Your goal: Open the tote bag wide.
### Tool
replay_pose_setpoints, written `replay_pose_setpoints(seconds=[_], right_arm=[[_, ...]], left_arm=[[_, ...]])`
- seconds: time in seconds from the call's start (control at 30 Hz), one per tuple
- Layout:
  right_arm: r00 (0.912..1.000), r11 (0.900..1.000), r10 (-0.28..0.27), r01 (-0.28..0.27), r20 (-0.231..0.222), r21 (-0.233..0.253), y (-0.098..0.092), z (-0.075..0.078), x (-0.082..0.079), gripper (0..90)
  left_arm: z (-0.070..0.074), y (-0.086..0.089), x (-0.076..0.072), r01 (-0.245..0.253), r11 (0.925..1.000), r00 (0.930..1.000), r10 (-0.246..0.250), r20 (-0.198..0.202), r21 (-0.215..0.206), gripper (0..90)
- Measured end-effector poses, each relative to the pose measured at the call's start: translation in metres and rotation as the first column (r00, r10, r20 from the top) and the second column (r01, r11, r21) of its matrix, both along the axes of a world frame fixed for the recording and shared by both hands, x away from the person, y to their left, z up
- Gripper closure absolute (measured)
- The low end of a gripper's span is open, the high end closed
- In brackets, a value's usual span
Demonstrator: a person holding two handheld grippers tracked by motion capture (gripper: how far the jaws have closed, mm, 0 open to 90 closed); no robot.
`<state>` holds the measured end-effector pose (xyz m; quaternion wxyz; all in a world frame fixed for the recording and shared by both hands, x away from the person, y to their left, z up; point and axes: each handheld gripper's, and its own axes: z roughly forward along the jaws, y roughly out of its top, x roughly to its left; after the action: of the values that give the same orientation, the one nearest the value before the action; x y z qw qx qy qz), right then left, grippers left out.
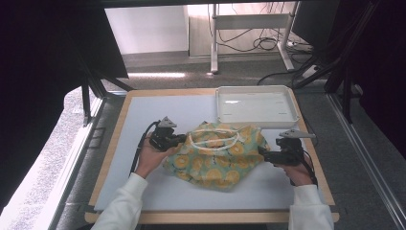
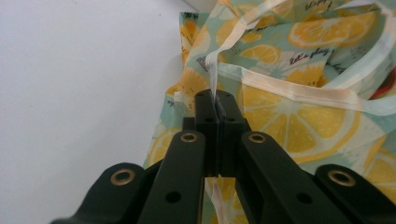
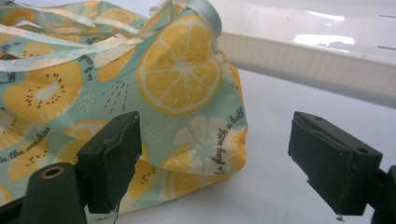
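Note:
A lemon-print cloth bag (image 1: pixel 216 154) in teal and yellow lies crumpled in the middle of the white mat (image 1: pixel 143 187). My left gripper (image 1: pixel 181 138) meets the bag's left edge; in the left gripper view the gripper (image 2: pixel 217 103) is shut on a pale ribbon strap (image 2: pixel 213 65) of the bag (image 2: pixel 299 93). My right gripper (image 1: pixel 261 152) sits at the bag's right side. In the right gripper view the gripper (image 3: pixel 219 149) is open, its jaws wide apart, with the bag's corner (image 3: pixel 201 140) just ahead between them, untouched.
A shallow white tray (image 1: pixel 255 106) stands at the back right of the table, just behind the bag; its near wall (image 3: pixel 303 60) lies close beyond my right gripper. Bare mat lies left of and in front of the bag. The wooden table edge (image 1: pixel 210 218) frames the mat.

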<state>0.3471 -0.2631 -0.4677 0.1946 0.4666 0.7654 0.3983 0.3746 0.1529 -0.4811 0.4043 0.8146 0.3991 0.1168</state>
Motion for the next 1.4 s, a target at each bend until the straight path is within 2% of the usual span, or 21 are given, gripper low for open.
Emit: replay_pose_setpoints(seconds=[0.37,0.47,0.57,0.7,0.93,1.03,1.13,1.27,1.4], right_arm=[[0.9988,1.0,-0.003,0.002,0.05,0.007,0.0,0.013,-0.004,18.1],[0.998,1.0,-0.008,0.007,0.063,0.016,-0.004,0.019,-0.005,18.5],[0.9951,0.999,-0.024,0.022,0.096,0.025,-0.008,0.026,-0.007,20.3],[0.9937,0.999,-0.007,0.003,0.112,0.039,-0.009,0.035,-0.009,21.5],[0.993,0.999,0.05,-0.05,0.107,0.003,0.003,0.037,-0.007,22.0],[0.9922,0.998,0.062,-0.062,0.108,0.001,0.009,0.038,-0.005,23.2],[0.9921,0.998,0.063,-0.061,0.109,-0.013,0.014,0.04,-0.001,24.0],[0.9907,0.997,0.071,-0.069,0.117,-0.016,0.023,0.048,0.002,24.4],[0.9889,0.996,0.087,-0.084,0.12,-0.031,0.035,0.056,0.008,24.4]], left_arm=[[0.008,0.005,-0.004,0.007,0.9983,0.9998,-0.006,0.018,-0.058,89.9],[0.008,0.007,-0.003,0.005,0.9983,0.9998,-0.004,0.018,-0.058,89.9],[0.008,0.01,-0.001,0.0,0.9976,0.9999,0.001,0.013,-0.07,89.9],[0.01,0.013,-0.002,-0.006,0.997,0.9999,0.007,0.014,-0.077,89.9],[0.011,0.011,-0.004,0.006,0.9962,0.9999,-0.005,0.011,-0.086,89.9],[0.011,0.01,-0.005,0.011,0.9959,0.9999,-0.011,0.004,-0.09,89.8],[0.011,0.008,-0.006,0.013,0.997,0.9998,-0.012,0.013,-0.076,89.8],[0.012,0.008,-0.005,0.023,0.994,0.9997,-0.022,0.007,-0.107,89.9],[0.014,0.006,-0.002,0.033,0.9931,0.9994,-0.033,0.008,-0.112,89.9]])
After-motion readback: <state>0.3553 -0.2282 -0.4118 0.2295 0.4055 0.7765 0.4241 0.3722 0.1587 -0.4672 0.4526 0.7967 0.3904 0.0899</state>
